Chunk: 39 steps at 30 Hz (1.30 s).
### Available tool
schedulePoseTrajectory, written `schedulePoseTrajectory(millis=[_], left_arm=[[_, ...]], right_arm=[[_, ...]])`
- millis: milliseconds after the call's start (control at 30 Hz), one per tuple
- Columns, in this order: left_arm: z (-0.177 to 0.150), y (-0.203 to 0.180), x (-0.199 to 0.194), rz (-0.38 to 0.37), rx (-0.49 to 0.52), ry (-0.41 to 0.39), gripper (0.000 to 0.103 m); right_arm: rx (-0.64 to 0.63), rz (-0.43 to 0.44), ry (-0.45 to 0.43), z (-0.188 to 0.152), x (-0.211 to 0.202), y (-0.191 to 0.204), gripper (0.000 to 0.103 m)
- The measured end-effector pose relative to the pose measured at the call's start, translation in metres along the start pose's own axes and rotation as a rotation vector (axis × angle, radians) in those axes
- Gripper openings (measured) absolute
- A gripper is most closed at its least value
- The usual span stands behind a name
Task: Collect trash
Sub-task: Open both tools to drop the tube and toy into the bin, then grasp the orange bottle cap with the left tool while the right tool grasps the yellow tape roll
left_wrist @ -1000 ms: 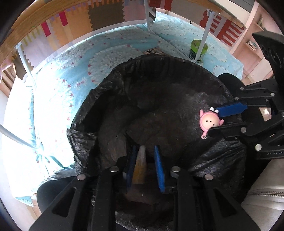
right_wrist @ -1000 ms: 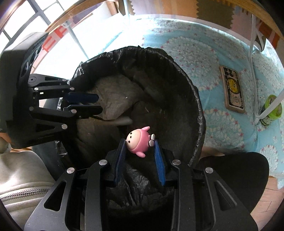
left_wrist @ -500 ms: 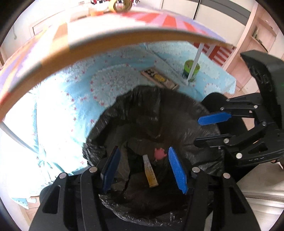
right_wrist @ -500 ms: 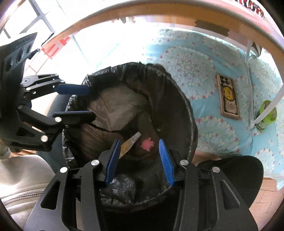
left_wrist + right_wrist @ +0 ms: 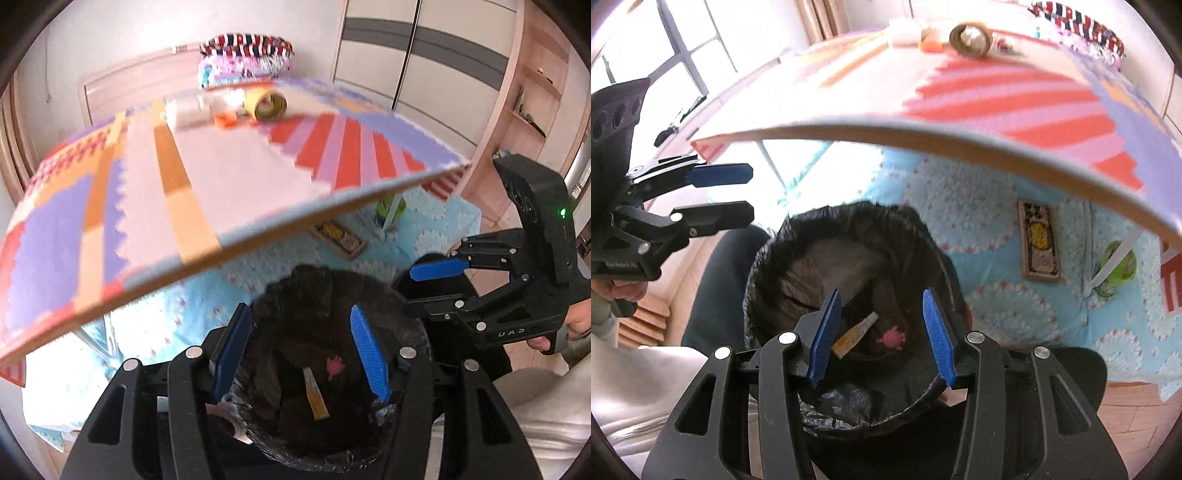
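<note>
- Left hand-held gripper (image 5: 301, 360): jaws are spread wide and nothing is held; it is positioned above the mouth of the bin lined with a black bag (image 5: 413, 325).
- Right hand-held gripper (image 5: 882, 334): jaws are likewise spread apart and empty, and it is held over the same bin (image 5: 768, 258), nearer its front rim.
- In the left wrist view, the right hand-held gripper (image 5: 436, 284) is seen to the right of the bin, apart from the left one.
- Task items: a small pink toy figure (image 5: 893, 338) and a yellow tube-like wrapper (image 5: 855, 334) are seen lying side by side at the bottom of the bag, clear of all fingers.
- The same pink figure (image 5: 334, 366) and wrapper (image 5: 315, 398) are confirmed from the left wrist view.
- Edges: the front edge of the surface (image 5: 258, 243), covered by a striped mat, overhangs beyond the bin; its edge (image 5: 923, 129) lies above and ahead of both grippers.
- On the surface, a tape roll (image 5: 970, 40) and small blurred items are noted at the far side.
- On the blue floor mat (image 5: 997, 206), a flat patterned box (image 5: 1039, 242) and a green can (image 5: 1117, 271) are noted, well apart from the bin.
</note>
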<state>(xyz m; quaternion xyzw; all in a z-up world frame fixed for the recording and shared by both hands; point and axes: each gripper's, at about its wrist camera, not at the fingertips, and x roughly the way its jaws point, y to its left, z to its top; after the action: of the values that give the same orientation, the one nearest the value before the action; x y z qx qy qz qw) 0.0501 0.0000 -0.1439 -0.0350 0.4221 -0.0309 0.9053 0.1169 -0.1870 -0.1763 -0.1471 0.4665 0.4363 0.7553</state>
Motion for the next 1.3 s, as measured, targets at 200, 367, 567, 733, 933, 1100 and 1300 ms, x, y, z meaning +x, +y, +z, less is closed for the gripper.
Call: schedulePoseTrajectory(millis=[200,367,567,733,933,1100,1300], left_arm=[[0.018,0.004,-0.019,0.024,0.026,-0.061,0.054],[0.038,0.005,-0.032,0.036,0.051,-0.103,0.054],[0.067,0.012,-0.028,0.050,0.066,-0.131,0.054],[0.089,0.021,-0.018,0.054,0.070,-0.138,0.054],[0.116,0.038,0.001,0.057,0.052,-0.141,0.054],[0.133,0.049,0.018,0.056,0.045,-0.130,0.054],[0.151,0.064,0.044,0.055,0.048,-0.100,0.054]], right_arm=[[-0.031,-0.019,-0.073,0.014,-0.029,0.001,0.050],[-0.040,-0.020,-0.131,0.031,-0.048,-0.003,0.052],[-0.043,-0.021,-0.183,0.055,-0.057,-0.010,0.055],[-0.049,-0.029,-0.208,0.074,-0.058,-0.017,0.058],[-0.050,-0.039,-0.245,0.104,-0.057,-0.025,0.063],[-0.048,-0.054,-0.270,0.126,-0.053,-0.031,0.064],[-0.040,-0.053,-0.290,0.150,-0.046,-0.039,0.067]])
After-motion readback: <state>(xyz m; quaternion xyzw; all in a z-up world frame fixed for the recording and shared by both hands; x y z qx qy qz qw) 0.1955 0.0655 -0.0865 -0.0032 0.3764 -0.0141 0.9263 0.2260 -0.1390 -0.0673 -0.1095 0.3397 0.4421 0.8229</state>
